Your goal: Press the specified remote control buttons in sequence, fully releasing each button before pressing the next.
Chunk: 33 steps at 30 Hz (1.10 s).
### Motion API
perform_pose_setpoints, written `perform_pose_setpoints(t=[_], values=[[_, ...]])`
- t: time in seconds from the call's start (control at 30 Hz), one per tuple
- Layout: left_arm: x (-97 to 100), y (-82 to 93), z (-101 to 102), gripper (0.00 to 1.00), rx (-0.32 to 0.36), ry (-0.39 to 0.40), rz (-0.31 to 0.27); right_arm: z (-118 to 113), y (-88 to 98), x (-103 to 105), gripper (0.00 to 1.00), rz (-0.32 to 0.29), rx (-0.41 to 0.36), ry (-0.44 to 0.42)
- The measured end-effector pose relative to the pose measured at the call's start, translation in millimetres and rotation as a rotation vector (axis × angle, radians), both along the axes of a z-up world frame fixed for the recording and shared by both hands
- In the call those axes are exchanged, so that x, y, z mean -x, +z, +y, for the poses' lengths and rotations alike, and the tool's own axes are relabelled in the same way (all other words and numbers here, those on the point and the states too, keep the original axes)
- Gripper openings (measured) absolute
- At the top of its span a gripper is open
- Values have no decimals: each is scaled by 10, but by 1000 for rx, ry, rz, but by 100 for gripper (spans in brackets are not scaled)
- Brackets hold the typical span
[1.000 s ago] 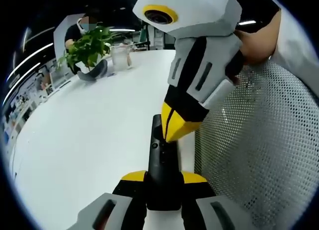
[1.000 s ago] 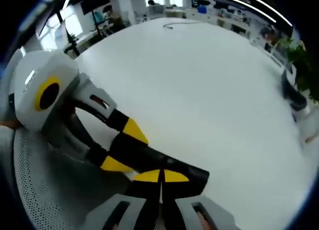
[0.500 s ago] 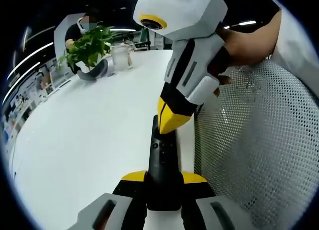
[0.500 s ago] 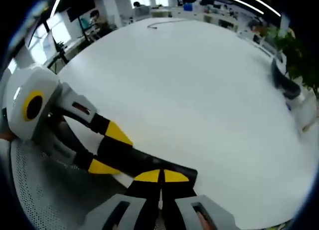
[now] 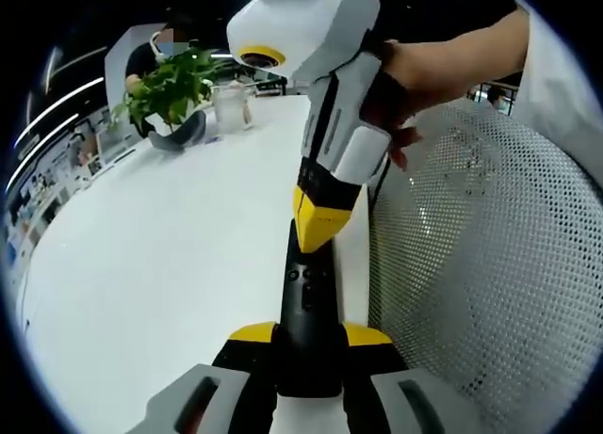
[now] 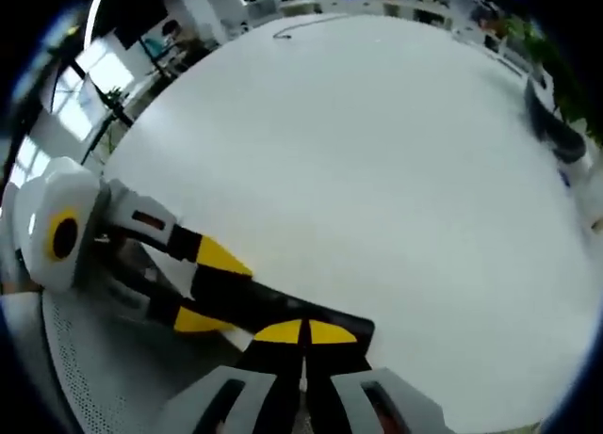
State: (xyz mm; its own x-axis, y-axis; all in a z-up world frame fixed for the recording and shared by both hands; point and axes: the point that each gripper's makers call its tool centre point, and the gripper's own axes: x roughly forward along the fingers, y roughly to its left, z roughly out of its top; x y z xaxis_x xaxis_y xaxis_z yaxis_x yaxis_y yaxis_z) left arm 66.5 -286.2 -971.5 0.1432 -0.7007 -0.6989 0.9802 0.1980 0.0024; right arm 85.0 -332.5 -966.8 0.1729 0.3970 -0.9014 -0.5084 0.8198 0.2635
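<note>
Left gripper clamping black remote, right gripper closed, tips seemingly touching its upper buttons, white table.

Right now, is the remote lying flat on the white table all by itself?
No, the black remote is gripped at its near end between the left gripper jaws, while the right gripper tip touches its far end.

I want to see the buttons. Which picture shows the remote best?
The left gripper view: the remote runs straight up the middle, top side with buttons facing the camera. In the right gripper view it lies slanted, partly behind the right gripper.
</note>
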Motion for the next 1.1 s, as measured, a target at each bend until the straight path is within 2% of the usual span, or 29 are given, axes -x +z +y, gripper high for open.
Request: perform_pose_setpoints(t=[0.3, 0.43, 0.5, 0.57, 0.77, 1.1], values=[[6, 0, 61, 24, -14, 3, 12, 31, 9, 4, 0, 24, 26, 16], [7, -2, 57, 24, -12, -4, 11, 57, 27, 14, 0, 34, 103, 86], [-20, 15, 45, 24, -10, -7, 11, 154, 116, -44, 0, 0, 68, 109], [-44, 20, 15, 24, -9, -9, 11, 206, 144, -62, 0, 8, 55, 117], [-71, 12, -31, 24, -12, -14, 12, 305, 68, -4, 0, 67, 56, 168], [-92, -2, -40, 24, -10, -15, 14, 337, 18, 5, 0, 75, 41, 163]])
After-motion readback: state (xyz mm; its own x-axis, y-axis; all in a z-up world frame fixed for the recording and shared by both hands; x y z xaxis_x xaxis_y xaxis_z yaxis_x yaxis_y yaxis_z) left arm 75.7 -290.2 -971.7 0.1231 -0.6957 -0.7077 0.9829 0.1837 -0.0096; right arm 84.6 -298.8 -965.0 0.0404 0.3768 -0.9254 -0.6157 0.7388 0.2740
